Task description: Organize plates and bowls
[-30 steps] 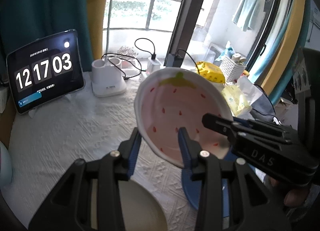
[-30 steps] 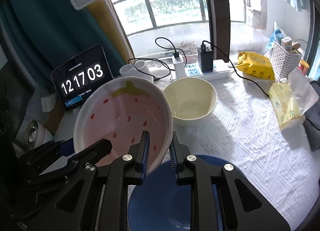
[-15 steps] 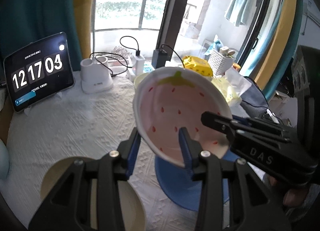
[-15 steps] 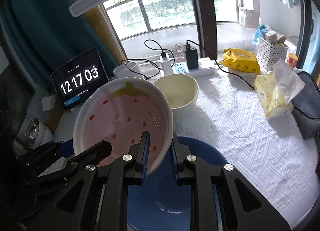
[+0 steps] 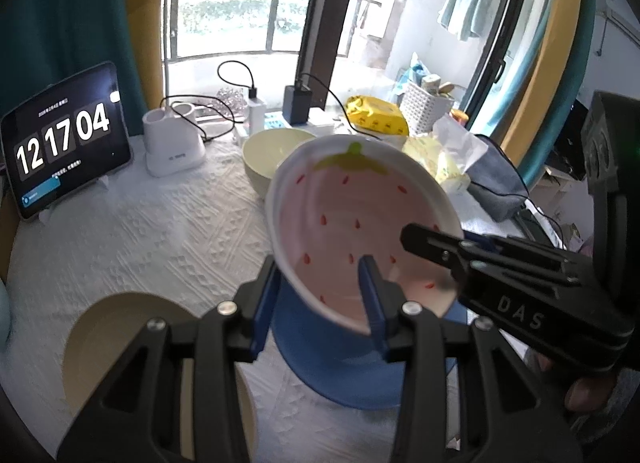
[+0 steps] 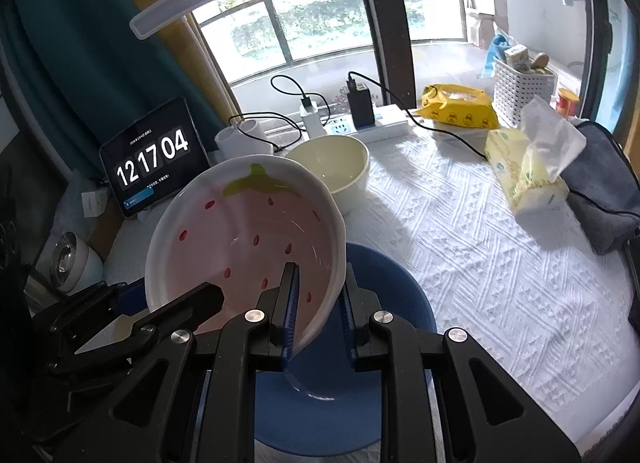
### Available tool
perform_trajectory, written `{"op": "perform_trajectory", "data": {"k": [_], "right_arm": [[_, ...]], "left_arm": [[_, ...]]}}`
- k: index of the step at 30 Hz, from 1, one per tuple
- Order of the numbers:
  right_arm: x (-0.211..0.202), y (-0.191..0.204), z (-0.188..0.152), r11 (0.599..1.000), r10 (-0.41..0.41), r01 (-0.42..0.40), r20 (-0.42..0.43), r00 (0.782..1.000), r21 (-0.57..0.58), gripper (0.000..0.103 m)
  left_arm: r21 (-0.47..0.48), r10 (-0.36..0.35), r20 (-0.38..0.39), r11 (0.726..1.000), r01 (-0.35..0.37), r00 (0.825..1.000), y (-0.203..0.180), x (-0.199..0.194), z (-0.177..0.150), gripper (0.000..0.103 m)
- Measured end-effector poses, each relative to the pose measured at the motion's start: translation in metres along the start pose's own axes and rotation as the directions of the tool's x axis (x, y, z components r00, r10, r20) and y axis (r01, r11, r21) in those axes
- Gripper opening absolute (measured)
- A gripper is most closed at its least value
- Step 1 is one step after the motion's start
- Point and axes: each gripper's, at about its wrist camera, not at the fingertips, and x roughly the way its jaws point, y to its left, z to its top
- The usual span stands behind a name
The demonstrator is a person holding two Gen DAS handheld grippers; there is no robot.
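Left tongs [image 5: 320, 283] clamped on near rim of strawberry bowl [image 5: 352, 219], glossy ceramic, pink inside, held tilted above blue plate [image 5: 320, 367]. Tan plate [image 5: 120, 327] flat on woven white worktop [image 5: 140, 231]; cream bowl [image 5: 272, 151] behind.

Right tongs [image 6: 318, 295] pinched on opposite rim of strawberry bowl [image 6: 240, 231], blue plate [image 6: 392, 291] just beneath. Likely hazard: smooth glaze slipping from narrow pads if either hand pulls unevenly, dropping onto plate and chipping both.
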Motion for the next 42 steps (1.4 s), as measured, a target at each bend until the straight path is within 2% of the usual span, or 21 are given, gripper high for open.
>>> {"op": "perform_trajectory", "data": {"k": [25,42], "right_arm": [[0.012,-0.024,-0.039,0.999,-0.004,0.007,-0.06,0.998,0.05,0.021],[0.019,-0.027,-0.044,0.998,-0.017,0.022,-0.082,0.996,0.058,0.021]], "left_arm": [[0.014,0.001,-0.086,1.0,0.0,0.996,-0.017,0.026,-0.036,0.041],[0.021,-0.004,-0.105,1.0,0.006,0.994,-0.017,0.034,-0.044,0.044]]}}
